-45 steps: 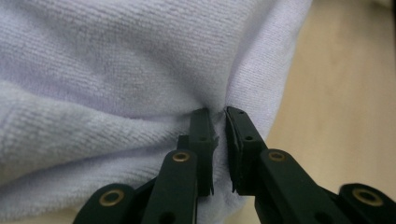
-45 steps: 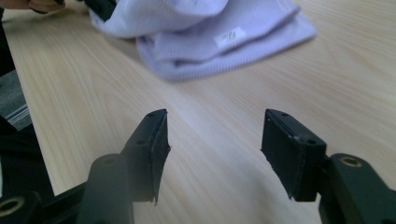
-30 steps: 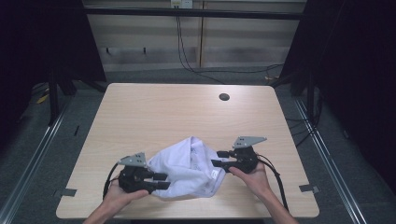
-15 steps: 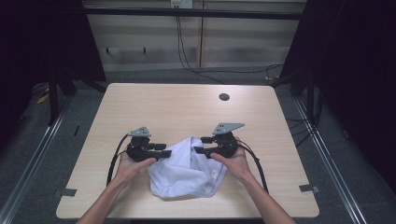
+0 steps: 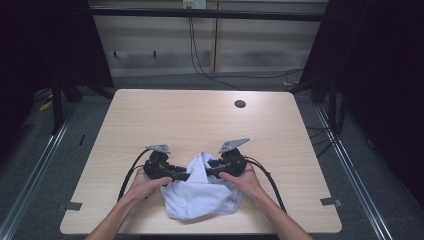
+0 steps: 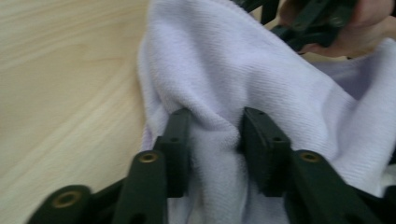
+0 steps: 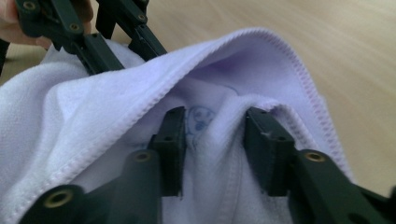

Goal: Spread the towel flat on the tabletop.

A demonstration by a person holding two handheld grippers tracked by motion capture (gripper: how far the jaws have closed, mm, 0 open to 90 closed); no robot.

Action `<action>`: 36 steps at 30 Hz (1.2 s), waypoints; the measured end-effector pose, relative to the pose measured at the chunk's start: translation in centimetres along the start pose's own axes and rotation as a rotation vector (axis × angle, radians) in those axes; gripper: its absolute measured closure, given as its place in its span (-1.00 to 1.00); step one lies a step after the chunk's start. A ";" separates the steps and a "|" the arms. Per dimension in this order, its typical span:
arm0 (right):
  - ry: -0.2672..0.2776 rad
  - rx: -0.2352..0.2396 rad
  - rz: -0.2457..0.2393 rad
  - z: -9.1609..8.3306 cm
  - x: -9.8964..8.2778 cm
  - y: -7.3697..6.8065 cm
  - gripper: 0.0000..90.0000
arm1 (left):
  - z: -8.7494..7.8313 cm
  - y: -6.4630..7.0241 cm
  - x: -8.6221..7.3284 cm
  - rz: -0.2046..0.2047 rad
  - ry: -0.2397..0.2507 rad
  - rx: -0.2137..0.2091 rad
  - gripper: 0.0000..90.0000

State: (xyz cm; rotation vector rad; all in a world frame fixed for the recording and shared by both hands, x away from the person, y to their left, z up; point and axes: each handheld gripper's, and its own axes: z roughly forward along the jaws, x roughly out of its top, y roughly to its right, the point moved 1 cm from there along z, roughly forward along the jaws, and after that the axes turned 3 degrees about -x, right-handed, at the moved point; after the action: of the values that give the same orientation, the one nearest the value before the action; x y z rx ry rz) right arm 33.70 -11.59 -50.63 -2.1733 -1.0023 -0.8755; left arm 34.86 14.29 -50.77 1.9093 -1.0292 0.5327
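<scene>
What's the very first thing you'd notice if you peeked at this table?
A crumpled white towel lies bunched near the table's front edge. Two hands pinch it from both sides: the left claw and the right claw each have a fold of cloth between their jaws, which have just been closing. Far back sits a small dark round hole.

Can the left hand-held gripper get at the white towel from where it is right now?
Probably yes: the left hand-held gripper already has a fold of the white towel bunched between its jaws, which have just been closing, and nothing else lies in its way.
</scene>
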 end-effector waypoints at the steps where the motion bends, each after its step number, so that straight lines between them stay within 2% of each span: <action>1: -0.001 -0.006 -0.005 -0.1 -0.1 -0.3 0.68 | 0.0 0.4 0.1 0.025 0.009 0.020 0.67; 3: -0.003 -0.024 -0.016 -0.2 0.2 -0.4 0.84 | -0.3 0.6 0.2 0.035 0.021 0.034 0.80; 6: -0.010 -0.033 -0.014 -0.5 0.5 -0.5 0.87 | -0.9 0.7 0.3 0.036 0.042 0.045 0.88; 9: 0.016 -0.051 0.008 -2.1 1.0 0.0 0.89 | -2.7 0.9 0.5 0.040 0.114 0.063 0.90; 10: 0.016 -0.051 0.008 -2.1 1.0 0.0 0.89 | -2.7 0.9 0.5 0.040 0.114 0.063 0.90; 11: 0.042 -0.071 0.022 -3.2 1.1 0.4 0.89 | -3.8 1.1 0.7 0.050 0.153 0.077 0.90; 12: 0.042 -0.071 0.022 -3.2 1.1 0.4 0.89 | -3.8 1.1 0.7 0.050 0.153 0.077 0.90; 13: 0.080 -0.110 0.027 -4.7 1.2 0.9 0.89 | -5.0 1.4 0.9 0.059 0.186 0.084 0.90; 14: 0.080 -0.110 0.027 -4.7 1.2 0.9 0.89 | -5.0 1.4 0.9 0.059 0.186 0.084 0.90; 15: 0.103 -0.133 0.042 -6.0 1.2 1.5 0.89 | -6.1 1.5 1.0 0.057 0.226 0.091 0.90; 16: 0.103 -0.133 0.042 -6.0 1.2 1.5 0.89 | -6.1 1.5 1.0 0.057 0.226 0.091 0.90; 18: 0.129 -0.153 0.070 -7.7 1.0 2.3 0.89 | -7.3 1.7 1.0 0.062 0.260 0.118 0.90; 19: 0.143 -0.186 0.088 -9.0 0.9 2.9 0.89 | -8.3 1.9 1.3 0.075 0.304 0.148 0.91; 21: 0.151 -0.200 0.093 -9.7 0.9 3.2 0.89 | -8.6 2.1 1.5 0.085 0.318 0.162 0.91; 22: 0.168 -0.238 0.104 -11.0 1.2 3.6 0.90 | -9.3 2.6 2.2 0.104 0.364 0.193 0.91; 24: 0.193 -0.272 0.117 -12.4 1.8 4.1 0.92 | -10.1 3.1 2.9 0.127 0.395 0.222 0.91; 26: 0.208 -0.300 0.129 -13.6 2.5 4.5 0.92 | -10.4 3.2 3.2 0.131 0.410 0.228 0.91; 27: 0.222 -0.334 0.129 -14.4 3.0 4.7 0.93 | -11.5 3.6 4.0 0.144 0.432 0.251 0.91; 28: 0.222 -0.334 0.129 -14.4 3.0 4.7 0.93 | -11.5 3.6 4.0 0.144 0.432 0.251 0.91; 29: 0.245 -0.348 0.145 -15.8 3.6 5.2 0.93 | -13.1 4.0 4.9 0.162 0.460 0.273 0.91; 31: 0.273 -0.351 0.161 -17.0 4.0 5.6 0.93 | -14.4 4.5 5.6 0.177 0.485 0.282 0.91; 32: 0.273 -0.351 0.161 -17.0 4.0 5.6 0.93 | -14.4 4.5 5.6 0.177 0.485 0.282 0.91; 34: 0.296 -0.359 0.158 -17.8 4.6 5.6 0.93 | -14.9 5.2 6.4 0.208 0.490 0.311 0.91; 36: 0.312 -0.379 0.146 -18.2 5.6 5.4 0.93 | -15.0 5.5 7.2 0.197 0.528 0.324 0.92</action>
State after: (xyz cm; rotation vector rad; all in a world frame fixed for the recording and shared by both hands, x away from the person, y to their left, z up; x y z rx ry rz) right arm 35.07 -25.36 -36.42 -2.2786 -0.5510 -1.3692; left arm 34.89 22.33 -35.19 1.7930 -0.8146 1.3045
